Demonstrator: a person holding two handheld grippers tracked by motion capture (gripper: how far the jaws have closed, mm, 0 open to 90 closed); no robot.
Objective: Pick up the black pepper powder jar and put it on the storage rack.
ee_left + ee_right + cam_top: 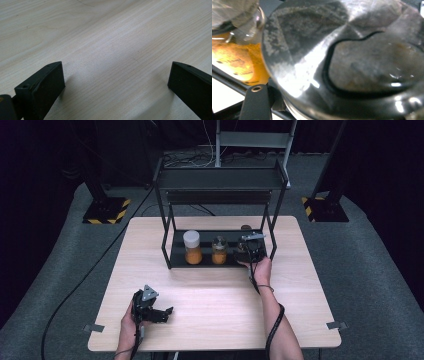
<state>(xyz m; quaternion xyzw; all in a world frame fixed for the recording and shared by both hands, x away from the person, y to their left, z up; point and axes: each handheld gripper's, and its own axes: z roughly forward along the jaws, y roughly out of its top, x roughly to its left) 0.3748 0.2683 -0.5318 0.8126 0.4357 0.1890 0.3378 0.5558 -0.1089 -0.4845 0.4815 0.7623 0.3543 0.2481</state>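
Your right gripper grips the jar; the orange jar at nine o'clock could topple if nudged. Your left gripper rests agape.

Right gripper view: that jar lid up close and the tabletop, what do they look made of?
The jar lid looks like shiny metal: bright glare and mirror-like reflections, though blurred. The jar beside it seems clear glass holding orange powder. The tabletop looks like pale wood or wood-look laminate, matte, with straight grain lines.
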